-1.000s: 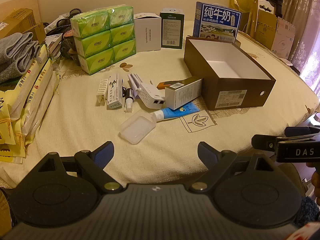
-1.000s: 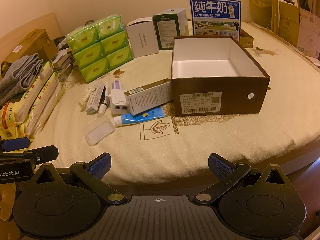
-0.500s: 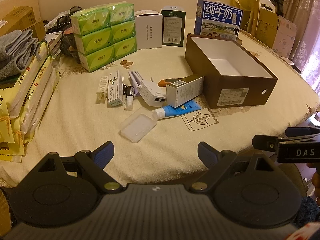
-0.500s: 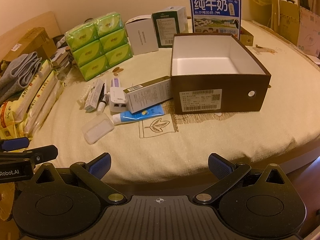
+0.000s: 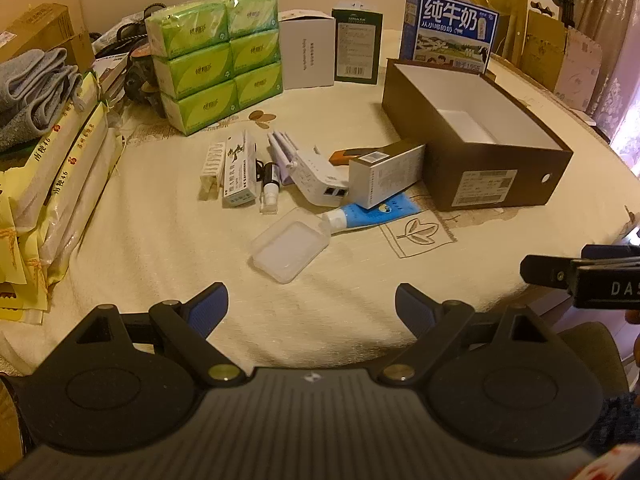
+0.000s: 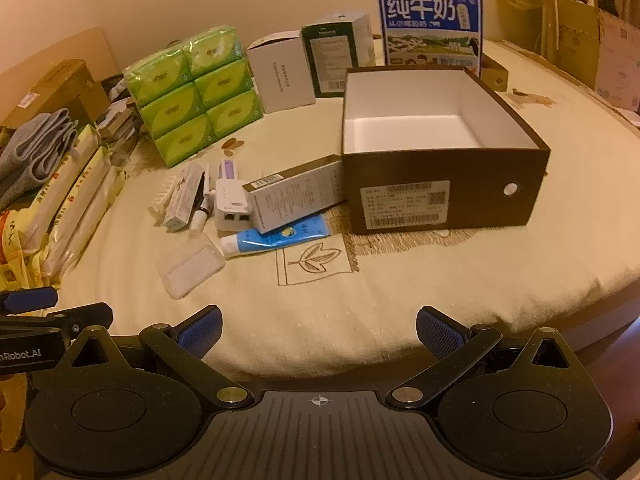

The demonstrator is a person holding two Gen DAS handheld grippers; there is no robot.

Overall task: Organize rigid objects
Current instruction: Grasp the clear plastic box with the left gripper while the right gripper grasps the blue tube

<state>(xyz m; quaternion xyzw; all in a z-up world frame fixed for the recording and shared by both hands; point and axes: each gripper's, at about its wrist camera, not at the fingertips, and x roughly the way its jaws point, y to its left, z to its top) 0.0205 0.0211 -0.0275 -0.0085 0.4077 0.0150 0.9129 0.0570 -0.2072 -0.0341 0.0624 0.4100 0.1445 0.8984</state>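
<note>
Nearest me, my left gripper [image 5: 311,300] and my right gripper [image 6: 319,326] both hover spread wide over the near edge of the cream tablecloth [image 6: 400,280], holding nothing. Just beyond lies a clear plastic case [image 5: 290,249], then a blue tube [image 5: 370,214] tucked under a white-and-olive carton [image 6: 296,196] that leans against the open brown box [image 6: 440,184], with a white adapter [image 5: 320,180] and slimmer packets [image 5: 238,168] to the carton's left. Farthest back I see green tissue packs [image 5: 216,56] and a blue milk carton [image 6: 430,28] behind the empty box.
</note>
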